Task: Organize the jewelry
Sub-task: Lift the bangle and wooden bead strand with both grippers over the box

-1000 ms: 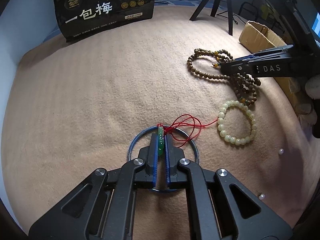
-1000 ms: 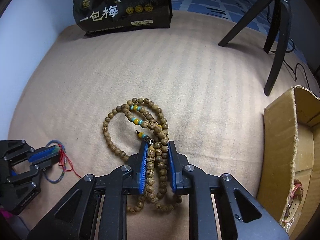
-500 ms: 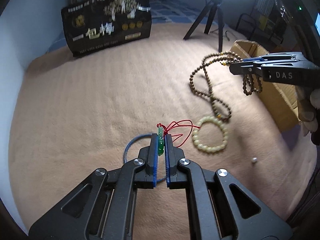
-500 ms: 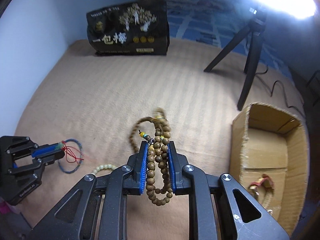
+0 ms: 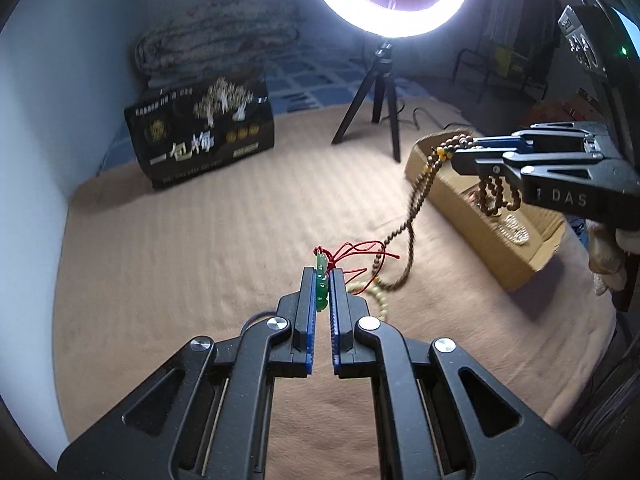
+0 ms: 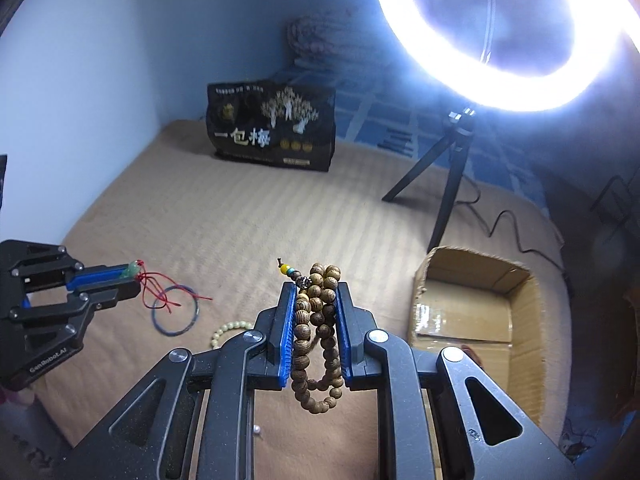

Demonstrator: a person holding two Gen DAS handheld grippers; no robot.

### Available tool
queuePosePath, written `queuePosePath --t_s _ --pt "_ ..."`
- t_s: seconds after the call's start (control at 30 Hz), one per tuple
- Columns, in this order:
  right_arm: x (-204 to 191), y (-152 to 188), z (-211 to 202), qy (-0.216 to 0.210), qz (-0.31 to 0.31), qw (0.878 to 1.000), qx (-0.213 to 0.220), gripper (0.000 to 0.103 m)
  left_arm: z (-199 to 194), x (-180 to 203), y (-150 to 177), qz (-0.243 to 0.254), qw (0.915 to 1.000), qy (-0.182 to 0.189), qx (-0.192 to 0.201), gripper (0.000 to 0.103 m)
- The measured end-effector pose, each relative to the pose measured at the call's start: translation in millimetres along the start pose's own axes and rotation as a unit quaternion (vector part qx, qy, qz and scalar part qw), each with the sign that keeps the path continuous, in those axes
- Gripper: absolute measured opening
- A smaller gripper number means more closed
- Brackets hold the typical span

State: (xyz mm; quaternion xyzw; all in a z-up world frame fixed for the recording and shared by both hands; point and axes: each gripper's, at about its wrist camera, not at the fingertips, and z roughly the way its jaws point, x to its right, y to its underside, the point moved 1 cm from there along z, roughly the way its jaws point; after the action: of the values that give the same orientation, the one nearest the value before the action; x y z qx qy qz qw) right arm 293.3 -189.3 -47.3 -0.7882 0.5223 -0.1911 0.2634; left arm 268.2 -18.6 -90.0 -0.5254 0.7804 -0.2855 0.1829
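My left gripper (image 5: 321, 276) is shut on a green jade pendant (image 5: 321, 286) whose red cord (image 5: 356, 249) dangles, held above the tan blanket; it also shows in the right wrist view (image 6: 130, 274). My right gripper (image 6: 316, 292) is shut on a brown wooden bead necklace (image 6: 318, 320), lifted high with loops hanging; in the left wrist view the necklace (image 5: 416, 208) trails down beside the cardboard box (image 5: 480, 236). The box (image 6: 472, 312) lies right of my right gripper. A blue bangle (image 6: 176, 310) and a pale bead bracelet (image 6: 228, 330) lie on the blanket.
A black printed bag (image 6: 272, 128) stands at the back. A ring light on a tripod (image 6: 448, 184) stands behind the box, with a cable beside it. A small pearl (image 6: 258, 430) lies on the blanket. The blue wall is on the left.
Both grippers have risen. The right one has carried the wooden necklace up off the blanket and toward the box. The left has lifted the pendant clear of the blue bangle.
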Motion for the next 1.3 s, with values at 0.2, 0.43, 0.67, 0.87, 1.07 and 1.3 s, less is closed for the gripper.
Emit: queuePosePath --t_s 0.2,0.43,0.67,0.87,1.07,1.3 --pt "9.4 -0.5 -35.7 0.005 0.012 1.0 0.028 0.016 -26.9 19.4 -16.6 0.006 0.9997 0.008 0.022 0.004" --pt "26.1 4.0 -74.1 0.016 0.024 0.998 0.061 0.016 -46.9 49.9 -29.3 0.023 0.9989 0.018 0.037 0.004" --pt "58.5 9.6 -104.4 0.036 0.05 0.994 0.086 0.016 -52.3 85.5 -39.2 0.042 0.9977 0.032 0.043 0.004" --pt "85.7 13.1 -121.9 0.047 0.074 0.991 0.103 0.016 -51.1 115.7 -48.4 0.055 0.9963 0.046 0.048 0.004" --pt "102.7 19.7 -128.8 0.065 0.078 0.989 0.106 0.016 -39.7 144.7 -56.4 0.057 0.995 0.068 0.046 0.004" --pt "121.3 31.3 -111.7 0.087 0.084 0.989 0.085 0.017 -13.4 170.6 -56.5 0.052 0.994 0.092 0.026 0.004"
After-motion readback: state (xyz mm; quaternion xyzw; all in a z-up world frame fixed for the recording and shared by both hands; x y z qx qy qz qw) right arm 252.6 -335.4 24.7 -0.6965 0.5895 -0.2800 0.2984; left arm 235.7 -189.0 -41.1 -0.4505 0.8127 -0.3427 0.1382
